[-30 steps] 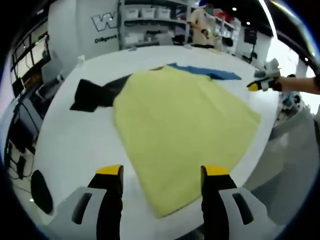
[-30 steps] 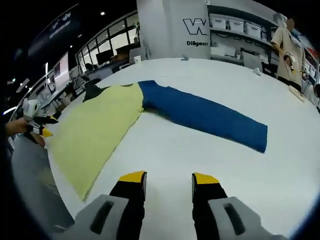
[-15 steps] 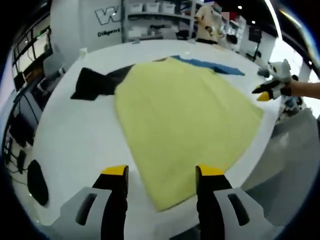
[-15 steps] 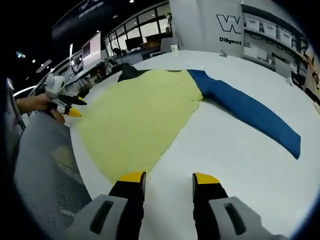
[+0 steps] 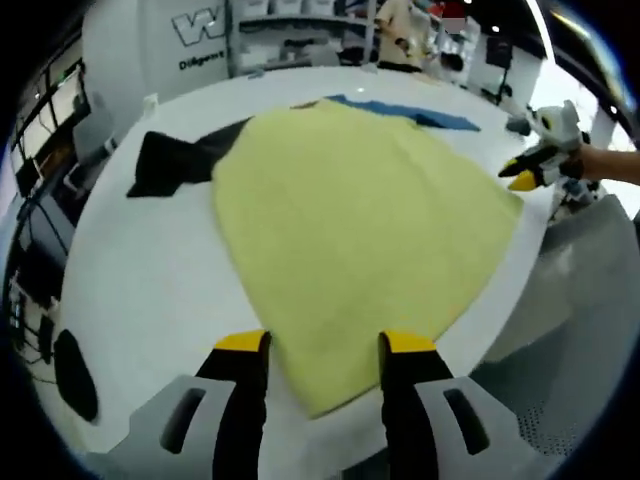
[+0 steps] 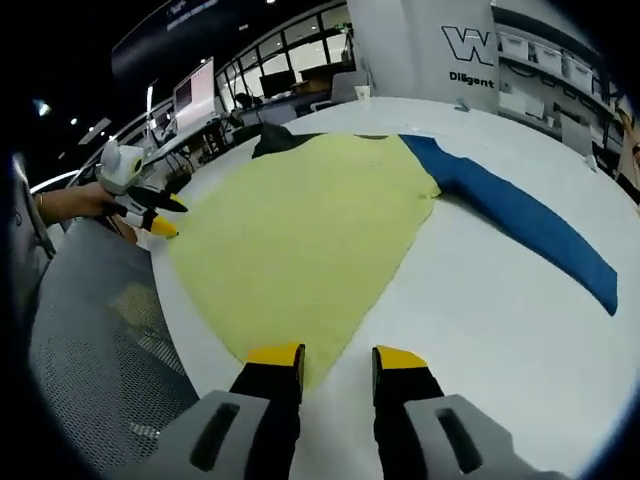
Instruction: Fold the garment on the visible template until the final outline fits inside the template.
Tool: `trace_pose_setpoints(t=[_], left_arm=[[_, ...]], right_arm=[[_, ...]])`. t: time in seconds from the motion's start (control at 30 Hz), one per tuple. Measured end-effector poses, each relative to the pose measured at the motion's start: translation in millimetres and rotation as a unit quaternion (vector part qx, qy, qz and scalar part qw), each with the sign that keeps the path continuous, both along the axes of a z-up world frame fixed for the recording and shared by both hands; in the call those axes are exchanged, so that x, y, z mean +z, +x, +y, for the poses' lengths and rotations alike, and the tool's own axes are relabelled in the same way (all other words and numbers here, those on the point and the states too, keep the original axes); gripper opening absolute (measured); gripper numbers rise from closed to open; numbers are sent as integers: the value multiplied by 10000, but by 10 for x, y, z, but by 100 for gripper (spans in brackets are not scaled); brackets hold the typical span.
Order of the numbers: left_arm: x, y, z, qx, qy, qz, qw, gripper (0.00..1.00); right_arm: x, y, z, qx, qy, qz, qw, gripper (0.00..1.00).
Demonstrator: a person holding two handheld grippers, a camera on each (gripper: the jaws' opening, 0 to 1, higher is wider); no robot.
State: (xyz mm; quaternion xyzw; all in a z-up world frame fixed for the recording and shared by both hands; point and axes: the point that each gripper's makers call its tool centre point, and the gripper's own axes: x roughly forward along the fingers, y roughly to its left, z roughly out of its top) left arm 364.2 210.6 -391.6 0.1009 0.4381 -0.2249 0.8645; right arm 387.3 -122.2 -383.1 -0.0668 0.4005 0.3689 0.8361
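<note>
A garment lies spread flat on the white table (image 5: 150, 270). It has a pale yellow body (image 5: 350, 220), a black sleeve (image 5: 165, 165) and a blue sleeve (image 5: 400, 108). My left gripper (image 5: 325, 348) is open low over the near hem corner, which lies between its jaws. Farther along the hem, a hand holds the right gripper (image 5: 535, 165) at the table's edge. In the right gripper view the yellow body (image 6: 300, 230) and the blue sleeve (image 6: 520, 225) reach away from me. My right gripper (image 6: 338, 358) is open over the other hem corner. The left gripper (image 6: 145, 210) hovers at the left.
The table's rim runs just below both hem corners. A grey mesh chair (image 6: 90, 330) stands beside the table. A black round object (image 5: 75, 375) lies near the left rim. A person (image 5: 395, 30) stands by shelves at the back.
Both cameras have come closer to the yellow hem, so each corner now lies between the jaws. The jaws of both grippers stand a little narrower than before.
</note>
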Motion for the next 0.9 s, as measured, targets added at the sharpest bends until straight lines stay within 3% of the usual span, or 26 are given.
trace_pose_setpoints(t=[0.2,0.33,0.4,0.57,0.77,0.8,0.83,0.9], left_arm=[[44,16,-22,90,-38,-26,9999,32],[162,88,45,694,-494,-259,9960,25],[152,74,108,900,-537,-180,9943,24],[45,24,189,808,-309,-1,9963,13],[44,-27,201,844,-141,96,9963,18],[1,-36,238,886,-106,189,9958,16],[13,-16,248,865,-69,98,9962,14],[-10,-6,295,946,37,144,9954,10]], right_arm=[[-30,-38,96,85,-37,46,9999,14],[-53,-71,100,129,-136,49,9998,11],[-62,-64,91,92,-119,64,9999,10],[-56,-51,72,6,-148,115,9998,0],[-57,-67,64,-125,-50,283,9995,0],[-55,-65,70,-326,127,419,9985,0],[-87,-36,43,-338,161,426,9984,0],[-83,-26,11,-255,41,363,9990,0]])
